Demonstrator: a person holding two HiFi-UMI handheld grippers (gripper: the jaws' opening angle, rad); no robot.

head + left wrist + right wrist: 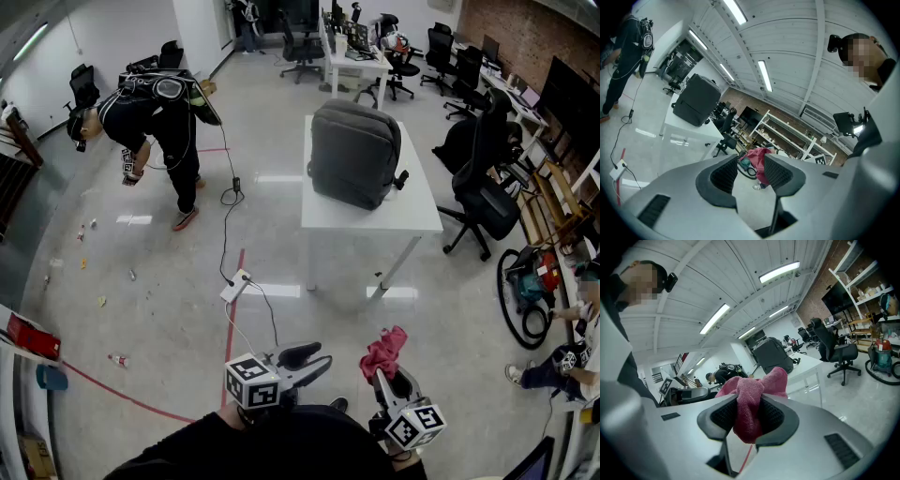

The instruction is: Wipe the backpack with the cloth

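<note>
**A:** Where's the backpack (354,153)?

**B:** Upper middle of the head view. It stands upright on the white surface (419,214), long axis up-down, a broad side facing us, well apart from both grippers.

**A:** And the cloth (383,349)?

**B:** Lower right, bunched and clenched in the right gripper's (748,417) fingers. Its loose end pokes toward the backpack, ready for rubbing, I'd say.

**A:** The left gripper (751,172)?

**B:** Fingers released, nothing between them. It's probably kept free to steady the backpack.
</note>
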